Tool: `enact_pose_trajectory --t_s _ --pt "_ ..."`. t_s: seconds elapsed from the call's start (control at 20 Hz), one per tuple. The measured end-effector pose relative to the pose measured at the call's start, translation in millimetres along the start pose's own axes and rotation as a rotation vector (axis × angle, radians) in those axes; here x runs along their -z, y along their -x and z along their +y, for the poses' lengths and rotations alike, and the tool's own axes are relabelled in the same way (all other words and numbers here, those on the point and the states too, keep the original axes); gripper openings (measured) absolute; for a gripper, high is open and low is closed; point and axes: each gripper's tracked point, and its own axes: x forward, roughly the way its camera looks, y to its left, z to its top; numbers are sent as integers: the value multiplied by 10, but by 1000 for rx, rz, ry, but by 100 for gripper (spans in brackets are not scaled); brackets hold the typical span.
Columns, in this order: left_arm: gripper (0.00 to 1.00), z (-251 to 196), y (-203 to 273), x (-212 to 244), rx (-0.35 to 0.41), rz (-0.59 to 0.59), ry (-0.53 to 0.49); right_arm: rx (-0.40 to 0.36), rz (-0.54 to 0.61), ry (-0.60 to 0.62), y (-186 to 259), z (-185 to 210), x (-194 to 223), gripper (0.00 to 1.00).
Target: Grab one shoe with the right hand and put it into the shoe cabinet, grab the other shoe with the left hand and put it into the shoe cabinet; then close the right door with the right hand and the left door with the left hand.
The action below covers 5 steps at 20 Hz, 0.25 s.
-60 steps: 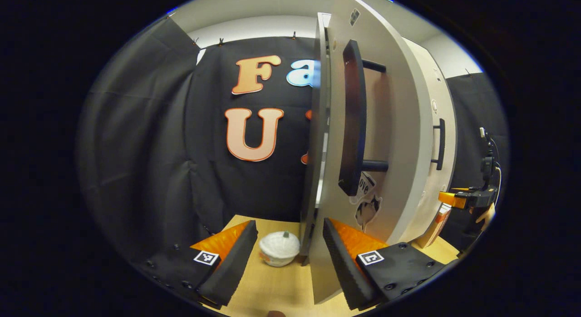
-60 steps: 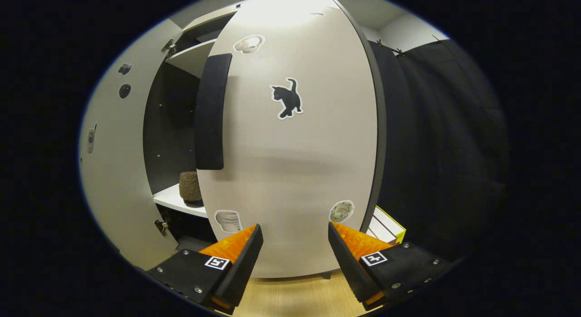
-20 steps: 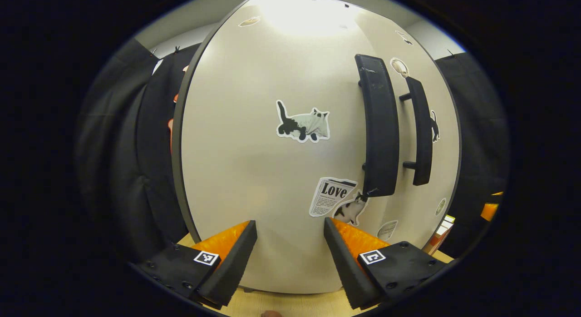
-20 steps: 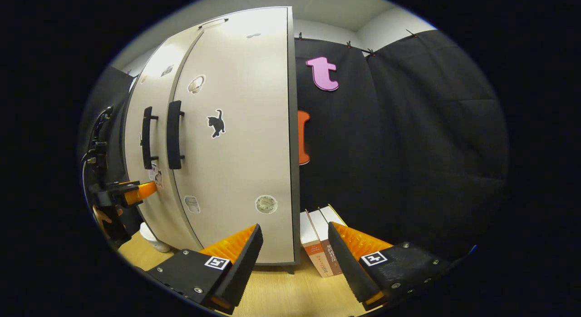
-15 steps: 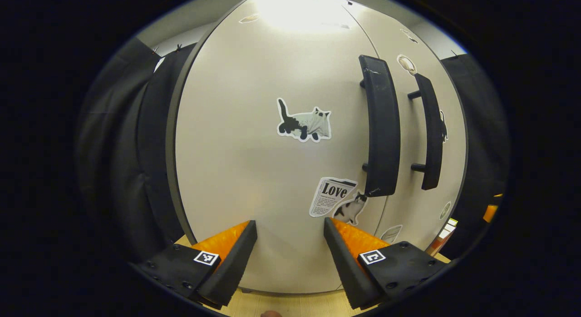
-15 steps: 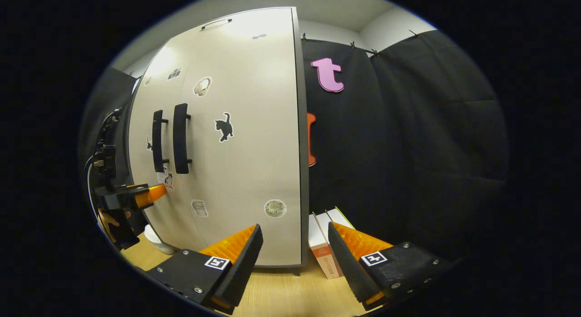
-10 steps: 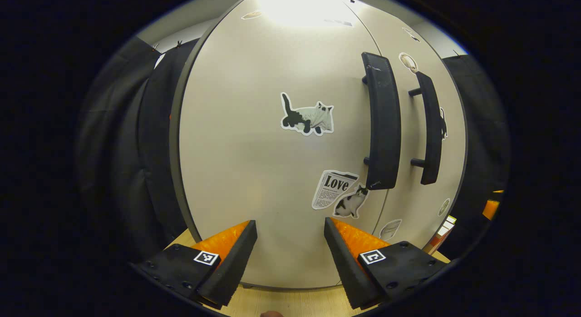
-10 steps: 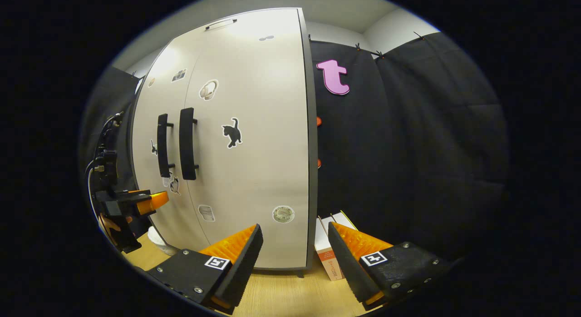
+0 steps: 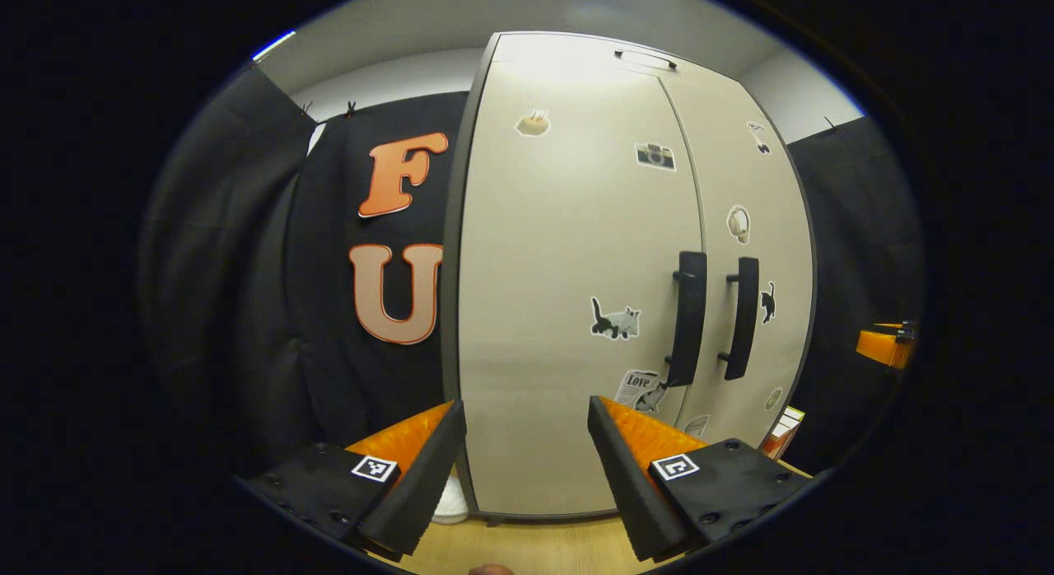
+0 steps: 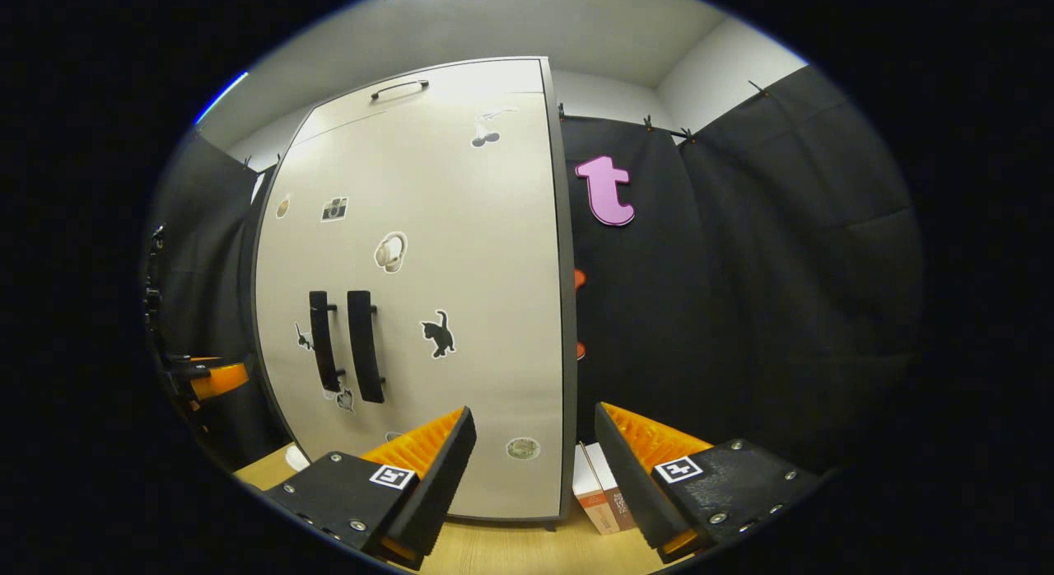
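Note:
The beige shoe cabinet [image 9: 568, 311] stands on the wooden floor with both doors flat and flush. Its left door [image 9: 560, 254] and right door [image 9: 757, 229] each carry a black vertical handle [image 9: 687, 315] near the middle seam. In the right gripper view the same cabinet [image 10: 461, 254] shows its two handles [image 10: 362, 344] side by side. My left gripper [image 9: 527, 460] hangs open, back from the left door, holding nothing. My right gripper [image 10: 535, 468] is open too, off the cabinet's right lower corner. The shoes are hidden behind the doors.
Books [image 10: 601, 497] lean beside the cabinet's right side on the floor. A white bowl-like object [image 9: 451, 502] sits by the cabinet's left foot. Black cloth walls close in on both sides. The other gripper [image 10: 210, 377] shows far left in the right gripper view.
Three seconds ago both doors stood ajar; they have swung flush. Over the last second both grippers have drawn back from the cabinet, which now looks smaller and farther off.

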Motion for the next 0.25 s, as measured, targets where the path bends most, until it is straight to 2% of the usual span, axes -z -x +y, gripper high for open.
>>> enact_pose_trajectory --t_s 0.15,0.25 --pt "96 160 109 -243 21 -48 12 53 -11 -7 121 -18 -7 90" --pt "94 224 70 -297 51 -65 13 116 -17 -1 234 -68 9 91"
